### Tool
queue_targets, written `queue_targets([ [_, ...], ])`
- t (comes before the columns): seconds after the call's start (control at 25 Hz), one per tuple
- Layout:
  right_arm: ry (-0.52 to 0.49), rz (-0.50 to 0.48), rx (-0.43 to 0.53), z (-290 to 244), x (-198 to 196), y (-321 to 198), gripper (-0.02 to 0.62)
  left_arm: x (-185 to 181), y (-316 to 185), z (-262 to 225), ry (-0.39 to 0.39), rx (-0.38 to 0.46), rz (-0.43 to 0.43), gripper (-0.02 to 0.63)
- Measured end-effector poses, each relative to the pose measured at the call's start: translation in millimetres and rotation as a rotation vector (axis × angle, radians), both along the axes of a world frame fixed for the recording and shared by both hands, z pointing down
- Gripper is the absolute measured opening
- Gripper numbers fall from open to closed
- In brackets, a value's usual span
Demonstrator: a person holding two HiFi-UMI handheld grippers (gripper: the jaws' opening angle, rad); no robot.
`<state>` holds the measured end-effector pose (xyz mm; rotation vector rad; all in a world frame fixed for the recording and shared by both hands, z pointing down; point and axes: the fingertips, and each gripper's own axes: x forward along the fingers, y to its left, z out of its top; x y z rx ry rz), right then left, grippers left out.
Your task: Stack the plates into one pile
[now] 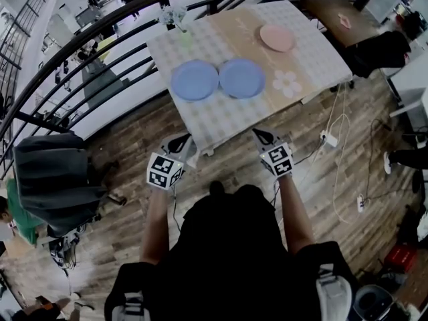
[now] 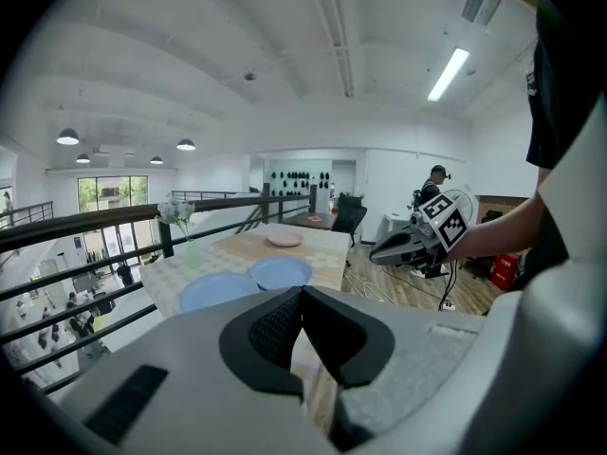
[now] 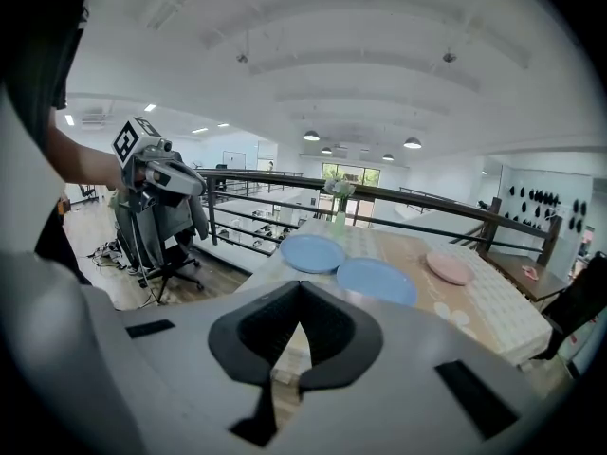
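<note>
Three smooth, round plates are lying on the table, not yet piled. The left blue plate [image 1: 194, 80] and the right blue plate [image 1: 242, 78], both pale and glossy with shallow raised rims, are sitting side by side near the middle. Their edges are just beside each other, and I cannot tell whether they touch. The pink plate [image 1: 277, 37], also round and smooth, is resting alone, further back and to the right, well apart from the blue pair.

All three are lying flat on a square table [image 1: 227, 119] that is wearing a pale checked cloth [image 1: 314, 52] crossed by a tan runner [image 1: 234, 35]. A white flower-shaped mat [image 1: 287, 82] is lying just right of the right blue plate. A clear vase [image 1: 182, 31] of pale flowers is standing at the far left corner.

Nearer the person, the left gripper [image 1: 182, 139] and the right gripper [image 1: 261, 134] are hovering just short of the table's near edge, over the floor [image 1: 120, 179] of wooden planks. Each has its ribbed black jaws clenched tip to tip on nothing.

Beyond the table, a black metal railing [image 1: 100, 52] of curved bars is running along the far and left sides.
</note>
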<state>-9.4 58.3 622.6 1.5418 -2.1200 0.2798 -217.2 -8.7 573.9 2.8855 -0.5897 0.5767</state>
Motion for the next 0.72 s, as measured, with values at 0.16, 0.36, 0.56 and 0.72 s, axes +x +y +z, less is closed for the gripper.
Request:
queue_targets([
  [0.16, 0.004, -0.004, -0.005, 1, -5, -5, -0.002, -5, -8, 0, 0.004, -0.003, -0.006, 0.000],
  [0.36, 0.005, 0.005, -0.017, 2, 1, -10, -0.002, 0, -16, 1, -0.001, -0.014, 0.001, 0.001],
  [0.56, 0.006, 0.011, -0.031, 5, 12, -15, -0.002, 10, -23, 5, -0.001, -0.027, 0.004, 0.000],
  [0.72, 0.004, 0.001, -0.031, 5, 20, -27, -0.002, 20, -37, 6, 0.008, -0.030, -0.015, 0.000],
])
